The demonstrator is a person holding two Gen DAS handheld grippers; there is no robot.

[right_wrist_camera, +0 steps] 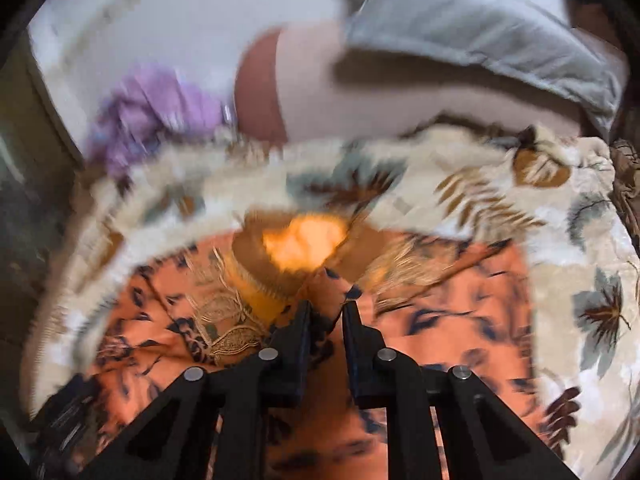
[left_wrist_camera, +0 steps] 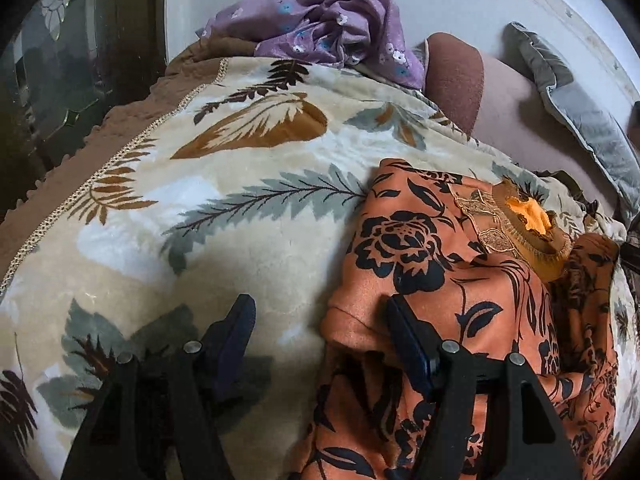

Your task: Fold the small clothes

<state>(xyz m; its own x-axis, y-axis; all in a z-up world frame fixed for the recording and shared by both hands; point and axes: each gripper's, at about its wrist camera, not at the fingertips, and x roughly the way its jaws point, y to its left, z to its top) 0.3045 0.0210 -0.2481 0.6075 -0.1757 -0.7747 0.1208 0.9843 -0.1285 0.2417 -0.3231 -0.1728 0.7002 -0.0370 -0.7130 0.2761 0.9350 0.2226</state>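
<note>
Right hand-held gripper [right_wrist_camera: 326,308] nipping blurred orange floral garment [right_wrist_camera: 420,320]

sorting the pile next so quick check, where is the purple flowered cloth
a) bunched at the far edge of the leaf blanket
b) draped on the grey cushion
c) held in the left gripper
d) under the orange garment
a: the purple flowered cloth lies bunched at the far edge of the leaf blanket, apart from the orange garment.

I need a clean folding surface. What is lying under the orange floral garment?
The orange floral garment lies on a cream leaf-print blanket, which shows past its edges in both views. Whatever is beneath the blanket, or directly under the garment's middle, is covered and cannot be seen.
</note>
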